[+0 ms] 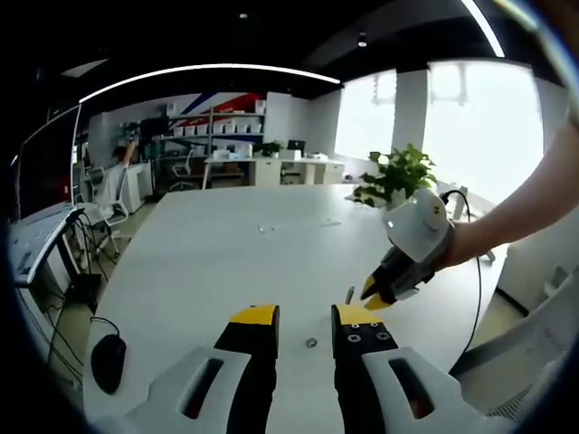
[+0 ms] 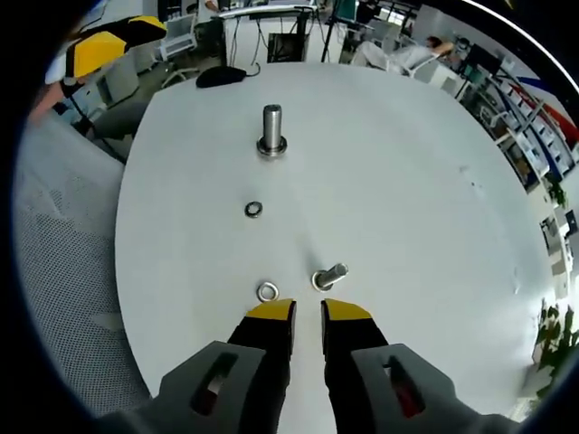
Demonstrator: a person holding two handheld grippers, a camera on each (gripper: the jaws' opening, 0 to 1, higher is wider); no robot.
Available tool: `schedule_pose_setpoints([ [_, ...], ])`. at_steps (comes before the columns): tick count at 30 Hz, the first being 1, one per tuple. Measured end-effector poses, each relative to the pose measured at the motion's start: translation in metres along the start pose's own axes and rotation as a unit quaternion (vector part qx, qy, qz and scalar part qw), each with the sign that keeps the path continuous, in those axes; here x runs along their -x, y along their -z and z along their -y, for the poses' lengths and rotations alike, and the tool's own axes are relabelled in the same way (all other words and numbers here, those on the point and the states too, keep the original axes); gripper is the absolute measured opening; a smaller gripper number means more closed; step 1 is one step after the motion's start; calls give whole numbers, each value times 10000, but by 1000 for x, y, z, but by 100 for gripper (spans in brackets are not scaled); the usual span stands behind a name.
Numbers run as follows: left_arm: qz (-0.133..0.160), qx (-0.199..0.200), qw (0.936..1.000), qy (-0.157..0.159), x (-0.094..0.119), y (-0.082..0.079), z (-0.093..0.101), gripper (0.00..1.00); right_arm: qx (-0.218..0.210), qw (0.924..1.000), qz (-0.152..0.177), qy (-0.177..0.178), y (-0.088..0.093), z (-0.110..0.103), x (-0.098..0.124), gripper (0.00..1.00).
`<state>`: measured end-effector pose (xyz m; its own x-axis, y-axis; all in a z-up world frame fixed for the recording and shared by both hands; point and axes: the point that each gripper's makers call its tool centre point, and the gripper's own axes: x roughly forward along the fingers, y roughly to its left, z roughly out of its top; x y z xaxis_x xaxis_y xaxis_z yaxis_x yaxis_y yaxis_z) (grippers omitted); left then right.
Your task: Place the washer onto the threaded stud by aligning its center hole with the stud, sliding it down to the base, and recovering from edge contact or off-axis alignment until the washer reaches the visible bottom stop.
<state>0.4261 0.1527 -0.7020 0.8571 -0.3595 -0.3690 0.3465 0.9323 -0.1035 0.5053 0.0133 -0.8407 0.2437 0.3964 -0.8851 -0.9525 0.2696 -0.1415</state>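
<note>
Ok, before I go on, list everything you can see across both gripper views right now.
Upright threaded steel stud: one, silver, far on the table.
Flat steel washer: one, silver, between stud and right gripper.
Second washer: one, silver, just ahead of the right gripper.
Loose bolt: one, silver, lying on its side.
Round white table: one.
Computer mouse: one, black, table edge.
Potted plant: one, green, far table side.
Left gripper: yellow-tipped fingers, open, empty.
Right gripper: yellow-tipped fingers, open, empty.
Person's forearm: one.
</note>
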Motion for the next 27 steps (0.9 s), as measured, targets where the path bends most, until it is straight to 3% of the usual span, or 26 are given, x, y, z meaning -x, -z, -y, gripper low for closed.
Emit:
schedule_pose_setpoints([
  [27, -29, 12, 10000, 20, 0, 2, 1, 21, -58, 9986, -289, -432, 27, -35, -12, 17],
])
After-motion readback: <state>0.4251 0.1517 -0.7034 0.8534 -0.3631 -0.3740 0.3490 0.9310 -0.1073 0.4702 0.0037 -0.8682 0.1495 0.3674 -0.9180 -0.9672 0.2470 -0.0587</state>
